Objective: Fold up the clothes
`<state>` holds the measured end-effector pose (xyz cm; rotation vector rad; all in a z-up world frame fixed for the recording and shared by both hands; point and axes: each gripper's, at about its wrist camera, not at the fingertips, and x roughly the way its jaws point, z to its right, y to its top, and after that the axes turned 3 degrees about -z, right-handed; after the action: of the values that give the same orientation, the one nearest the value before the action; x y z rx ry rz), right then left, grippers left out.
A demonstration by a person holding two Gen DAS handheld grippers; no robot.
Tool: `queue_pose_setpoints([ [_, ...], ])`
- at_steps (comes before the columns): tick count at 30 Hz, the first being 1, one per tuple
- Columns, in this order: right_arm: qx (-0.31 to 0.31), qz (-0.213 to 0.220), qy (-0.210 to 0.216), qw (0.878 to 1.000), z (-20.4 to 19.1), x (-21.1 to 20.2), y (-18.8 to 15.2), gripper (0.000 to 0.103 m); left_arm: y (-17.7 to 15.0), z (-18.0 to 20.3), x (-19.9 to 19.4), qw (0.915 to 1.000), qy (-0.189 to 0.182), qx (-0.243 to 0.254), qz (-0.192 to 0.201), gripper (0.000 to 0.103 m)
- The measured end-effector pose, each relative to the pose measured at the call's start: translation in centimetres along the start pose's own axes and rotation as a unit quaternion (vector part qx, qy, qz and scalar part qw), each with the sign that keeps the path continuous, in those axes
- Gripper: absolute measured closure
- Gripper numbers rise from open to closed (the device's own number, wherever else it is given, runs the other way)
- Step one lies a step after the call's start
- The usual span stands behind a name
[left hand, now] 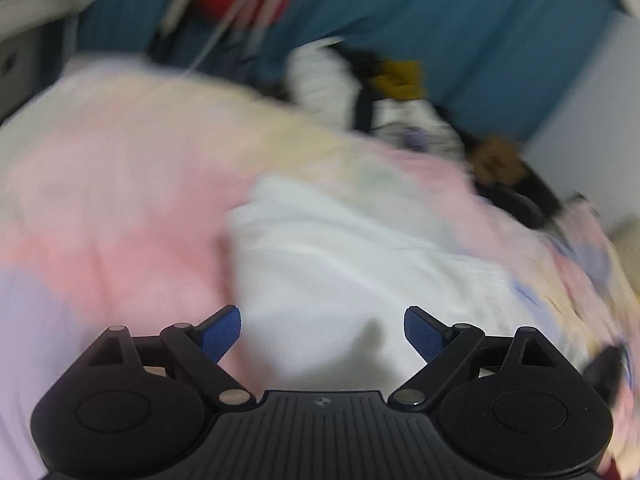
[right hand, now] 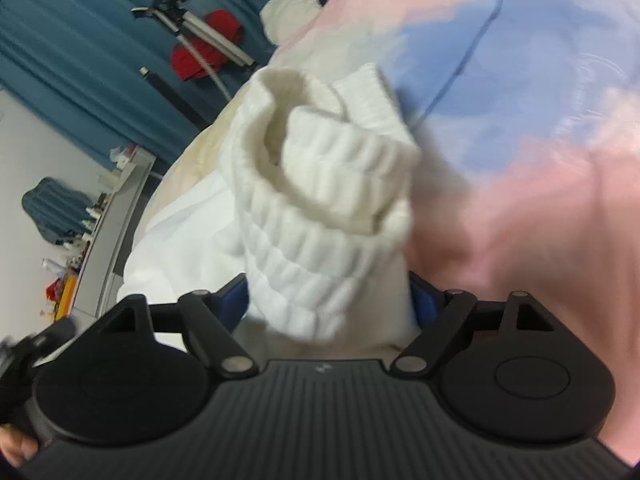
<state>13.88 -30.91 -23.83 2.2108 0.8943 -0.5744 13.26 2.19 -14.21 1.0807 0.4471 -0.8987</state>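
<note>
Right wrist: right gripper (right hand: 328, 300) clamps ribbed white cuff (right hand: 320, 184), bunched; left gripper (left hand: 322, 332) wide open, empty.

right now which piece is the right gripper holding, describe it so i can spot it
On the pink-and-blue bedspread, look just ahead of the right gripper. Pinched there is the white ribbed cuff, chunky knit with an open round mouth, unlike the smooth white fabric beside it.

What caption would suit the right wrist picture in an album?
Right tool clamps a white ribbed knit cuff above the pink-and-blue pastel bedspread.
</note>
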Motion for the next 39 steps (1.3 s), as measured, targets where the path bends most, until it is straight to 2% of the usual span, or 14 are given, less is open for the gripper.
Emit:
queue_pose_setpoints([
  [4, -0.017, 0.018, 0.032, 0.999, -1.0, -1.3, 0.1, 0.019, 1.0, -1.9, 2.5, 0.9977, -0.016, -0.047, -0.047, 0.012],
  [7, -0.03, 0.039, 0.064, 0.997, -1.8, -2.5, 0.1, 0.019, 1.1, -2.3, 3.9, 0.9962, -0.021, -0.057, -0.062, 0.009],
  [10, -0.024, 0.031, 0.032, 0.999, -1.3, -1.4, 0.0, 0.025, 0.9, -2.8, 4.8, 0.9954, -0.03, -0.057, -0.071, 0.005],
  [11, -0.02, 0.027, 0.011, 0.999, -1.0, -0.9, -0.1, 0.036, 0.8, -2.9, 5.1, 0.995, -0.034, -0.059, -0.073, 0.012],
  [12, -0.017, 0.025, -0.003, 1.0, -0.9, -0.5, -0.2, 0.043, 0.7, -2.9, 5.4, 0.9948, -0.038, -0.059, -0.073, 0.031],
  [13, -0.016, 0.028, -0.005, 0.999, -0.9, -0.5, -0.3, 0.047, 0.5, -2.7, 5.4, 0.9952, -0.04, -0.054, -0.071, 0.041],
  [15, -0.02, 0.043, -0.001, 0.999, -1.5, -1.3, -0.3, 0.061, 0.3, -1.5, 5.0, 0.9974, -0.027, -0.029, -0.059, 0.058],
  [17, -0.032, 0.06, 0.004, 0.998, -2.6, -2.4, -0.1, 0.065, 0.3, 0.0, 3.9, 0.999, -0.017, -0.005, -0.041, 0.067],
  [22, -0.041, 0.112, 0.038, 0.992, -4.3, -6.0, 1.4, 0.068, 2.6, 3.8, 0.0, 0.9985, -0.052, 0.008, 0.018, 0.071],
  [27, -0.03, 0.192, 0.062, 0.979, -3.4, -10.6, 5.0, 0.068, 6.3, 11.4, -1.1, 0.9919, -0.103, 0.051, 0.055, 0.071],
  [30, -0.018, 0.237, 0.05, 0.97, -0.9, -11.7, 7.5, 0.068, 8.9, 17.1, 1.9, 0.9862, -0.126, 0.085, 0.067, 0.07],
  [34, -0.001, 0.295, 0.033, 0.955, 2.5, -13.0, 10.8, 0.068, 11.9, 24.0, 10.0, 0.9766, -0.155, 0.132, 0.069, 0.07],
  [37, 0.011, 0.339, 0.02, 0.941, 5.1, -14.1, 13.3, 0.068, 12.3, 27.7, 16.3, 0.9701, -0.162, 0.172, 0.053, 0.07],
  [39, 0.033, 0.338, 0.002, 0.941, 7.6, -12.9, 14.0, 0.068, 12.1, 29.1, 20.7, 0.9684, -0.161, 0.188, 0.031, 0.07],
])
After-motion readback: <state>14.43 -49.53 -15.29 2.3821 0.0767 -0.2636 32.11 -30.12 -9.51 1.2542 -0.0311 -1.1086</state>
